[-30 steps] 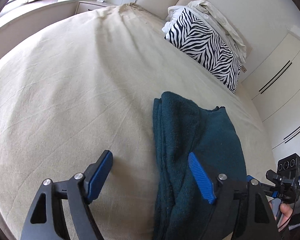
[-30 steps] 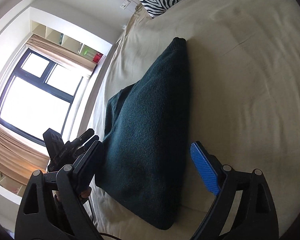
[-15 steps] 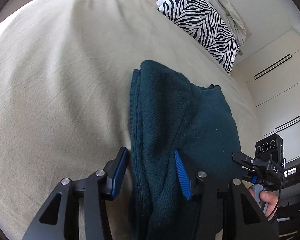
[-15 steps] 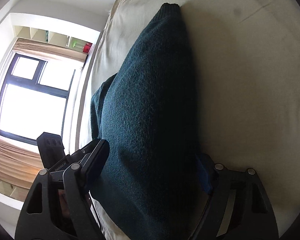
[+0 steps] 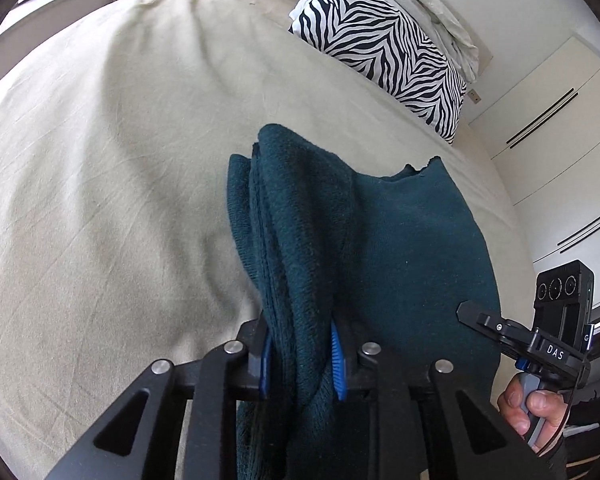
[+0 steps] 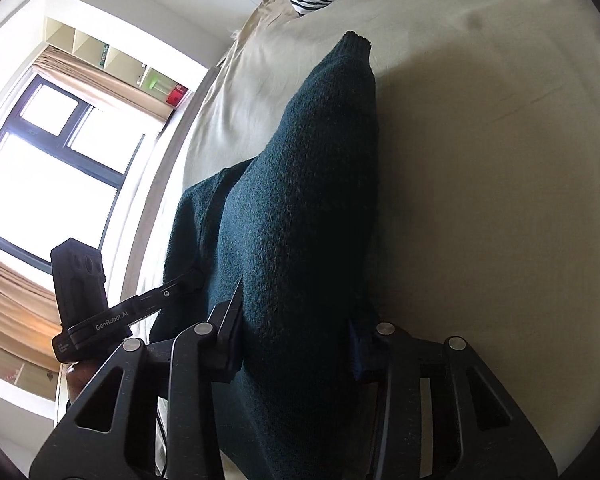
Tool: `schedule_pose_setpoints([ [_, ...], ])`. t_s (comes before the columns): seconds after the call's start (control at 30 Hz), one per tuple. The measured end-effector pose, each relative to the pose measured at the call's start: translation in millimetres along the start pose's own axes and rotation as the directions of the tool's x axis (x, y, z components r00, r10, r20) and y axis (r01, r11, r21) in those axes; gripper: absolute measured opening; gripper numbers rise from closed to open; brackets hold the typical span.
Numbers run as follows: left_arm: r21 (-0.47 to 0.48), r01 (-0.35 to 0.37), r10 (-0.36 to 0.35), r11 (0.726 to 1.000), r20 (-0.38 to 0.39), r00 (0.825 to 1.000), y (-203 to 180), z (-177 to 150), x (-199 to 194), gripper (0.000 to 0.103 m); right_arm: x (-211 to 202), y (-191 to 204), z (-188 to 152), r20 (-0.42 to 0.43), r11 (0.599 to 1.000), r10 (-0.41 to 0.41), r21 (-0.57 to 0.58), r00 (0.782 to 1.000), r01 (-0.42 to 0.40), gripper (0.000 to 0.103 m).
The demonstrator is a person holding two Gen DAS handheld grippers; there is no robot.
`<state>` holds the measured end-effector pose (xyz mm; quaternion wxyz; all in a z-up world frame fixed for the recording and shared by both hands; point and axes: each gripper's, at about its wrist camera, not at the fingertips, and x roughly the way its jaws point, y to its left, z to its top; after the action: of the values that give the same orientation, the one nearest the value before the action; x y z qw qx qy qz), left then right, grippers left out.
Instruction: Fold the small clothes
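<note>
A dark teal knitted garment [image 5: 380, 248] lies folded on the beige bed sheet [image 5: 100, 160]. My left gripper [image 5: 300, 360] is shut on the garment's thick left folded edge, blue pads pressed into the cloth. In the right wrist view the same garment [image 6: 300, 208] runs away from me, and my right gripper [image 6: 296, 344] is closed on its near right edge, jaws set wider around a thick bunch. Each gripper shows in the other's view: the right one [image 5: 540, 344], the left one [image 6: 112, 320]. The garment's near end is lifted off the sheet.
A zebra-striped pillow [image 5: 384, 48] and crumpled white bedding [image 5: 432, 4] lie at the head of the bed. White wardrobe doors [image 5: 560, 128] stand to the right. A bright window [image 6: 48, 152] with curtains is on the other side of the bed.
Both grippers moved forward onto the garment's near end and closed on it, the left on the left edge, the right on the right. The gripped end has risen from the sheet.
</note>
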<state>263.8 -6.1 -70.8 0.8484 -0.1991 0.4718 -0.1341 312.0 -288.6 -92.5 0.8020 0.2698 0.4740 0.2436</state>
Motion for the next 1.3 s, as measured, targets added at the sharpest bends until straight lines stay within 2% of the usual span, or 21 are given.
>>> schedule_pose_setpoints([
  [0.17,0.027,0.039,-0.039,0.999,0.016,0.999,-33.5,9.1,-2.7,0.024,-35.2,-12.2,10.0,0.04,0.999,0.019,0.028,0.999,-0.02,0.036],
  [0.37,0.037,0.07,-0.069,0.997,-0.023,0.997,-64.2,3.2,29.2,0.025,-66.3,-38.6,8.3,0.06,0.998,-0.009,0.061,0.998,0.005,0.036],
  [0.47,0.067,0.059,-0.056,0.996,-0.045,0.997,-76.6,-1.0,51.8,0.025,-76.6,-61.5,0.7,0.066,0.996,-0.027,0.089,0.997,0.021,0.036],
  [0.53,0.062,0.033,-0.028,0.998,-0.071,0.997,-75.1,-4.8,73.2,0.026,-71.7,-79.0,-4.1,0.047,0.991,-0.041,0.132,0.998,0.035,0.037],
  [0.6,0.044,0.041,-0.038,0.998,-0.062,0.997,-68.6,-9.4,83.2,0.028,-56.3,-97.0,-9.6,0.022,0.989,-0.056,0.135,0.998,0.053,0.04],
  [0.67,0.029,0.061,-0.059,0.998,-0.052,0.997,-63.9,-12.2,83.5,0.029,-53.3,-110.9,-12.3,0.06,0.989,0.01,0.149,0.998,-0.019,0.04],
  [0.77,0.042,0.059,-0.057,0.997,-0.046,0.997,-62.8,-16.5,81.5,0.034,-56.1,-110.7,-14.0,0.081,0.991,0.02,0.133,0.997,-0.03,0.041],
  [0.87,0.001,0.079,-0.078,0.997,-0.037,0.996,-56.6,-21.0,75.2,0.038,-59.2,-115.0,-12.8,0.091,0.986,0.034,0.157,0.995,-0.048,0.044],
  [0.97,-0.015,0.064,-0.064,0.998,-0.01,0.998,-55.6,-27.0,56.9,0.044,-75.7,-109.2,-14.2,0.125,0.981,-0.033,0.194,0.992,0.008,0.051],
  [1.07,0.019,0.036,-0.038,0.999,0.079,0.996,-59.4,-41.9,16.5,0.06,-119.6,-96.2,-23.2,0.248,0.98,-0.117,0.187,0.962,0.071,0.054],
  [1.1,0.048,0.017,-0.023,0.999,0.114,0.993,-63.8,-49.6,1.1,0.071,-135.7,-89.4,-27.7,0.287,0.98,-0.141,0.176,0.948,0.092,0.057],
  [1.13,0.083,-0.017,0.004,0.996,0.154,0.988,-70.8,-59.2,-14.5,0.08,-152.6,-80.1,-33.7,0.322,0.98,-0.167,0.159,0.932,0.12,0.06],
  [1.17,0.121,-0.059,0.034,0.991,0.198,0.98,-79.4,-69.9,-29.5,0.084,-166.6,-68.5,-41.1,0.354,0.979,-0.191,0.131,0.915,0.153,0.064],
  [1.23,0.203,-0.155,0.089,0.967,0.299,0.95,-102.7,-94.9,-60.6,0.097,-193.8,-43.6,-60.3,0.412,0.967,-0.248,0.055,0.877,0.248,0.065],
  [1.27,0.241,-0.197,0.102,0.95,0.358,0.928,-114.8,-108.1,-76.0,0.099,-204.6,-27.8,-72.2,0.442,0.954,-0.273,0.012,0.854,0.298,0.066],
  [1.3,0.272,-0.243,0.112,0.931,0.423,0.899,-127.1,-122.8,-92.7,0.103,-214.6,-11.8,-85.6,0.476,0.938,-0.291,-0.03,0.83,0.346,0.069],
])
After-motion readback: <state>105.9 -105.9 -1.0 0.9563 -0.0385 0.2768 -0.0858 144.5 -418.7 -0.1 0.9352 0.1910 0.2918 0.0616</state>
